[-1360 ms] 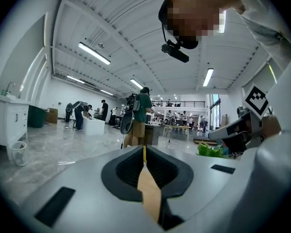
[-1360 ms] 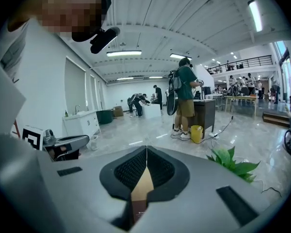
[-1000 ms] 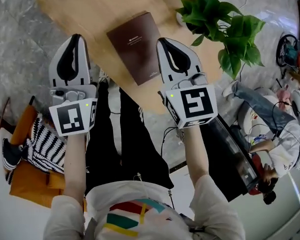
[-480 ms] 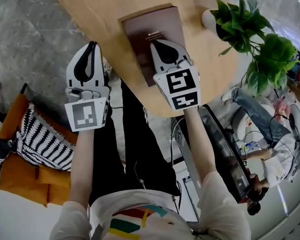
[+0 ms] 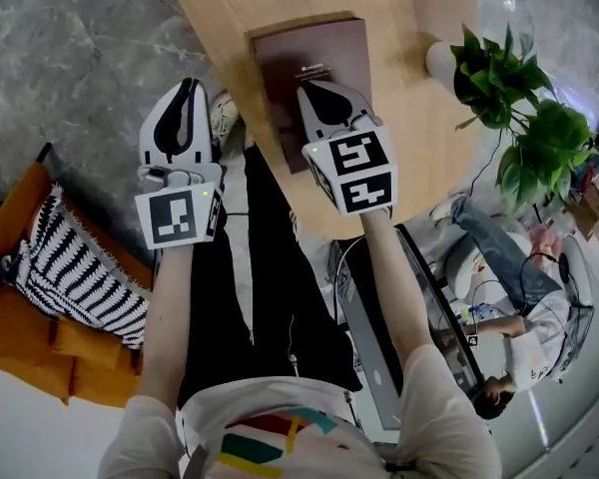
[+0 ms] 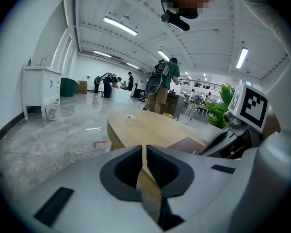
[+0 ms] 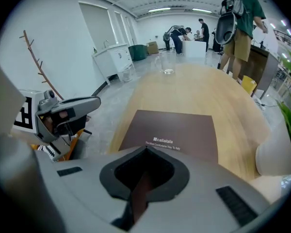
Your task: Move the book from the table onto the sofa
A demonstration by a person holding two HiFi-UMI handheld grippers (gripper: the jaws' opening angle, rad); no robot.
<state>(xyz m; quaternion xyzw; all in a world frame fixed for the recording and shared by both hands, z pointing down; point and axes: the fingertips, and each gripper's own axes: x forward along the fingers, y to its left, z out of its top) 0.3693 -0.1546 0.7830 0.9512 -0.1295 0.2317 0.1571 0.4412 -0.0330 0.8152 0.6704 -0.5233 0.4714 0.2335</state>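
Two grippers out front, neither holding anything. Left gripper (image 5: 187, 86): jaws pressed together, only floor and table edge past the tips. Right gripper (image 5: 309, 89): jaws likewise closed, tips meeting, nothing pinched.

Book (image 5: 314, 63): dark brown cover, flat on the wooden table (image 5: 409, 28), near the edge closest to the person. Long axis running away from the person, tilted a little to the left at the far end; near short end toward the table edge.

Key relation: right gripper tips above the book's near half, pointing steeply down at the cover, inside its left long edge. Left gripper off the table over grey floor, book to its right across the table edge. Right hand plainly the nearer. Jaws would likely need to open and meet an edge before any lift; contact with the cover not confirmable.

Writing, from the right gripper view: white logo and a word like "callailala", under it "The Most Comfortable Way To…", last word too small to read.

Potted plant (image 5: 509, 108) right of the book, apart from it. Orange seat (image 5: 20, 327) with striped cushion at lower left, probably the sofa.
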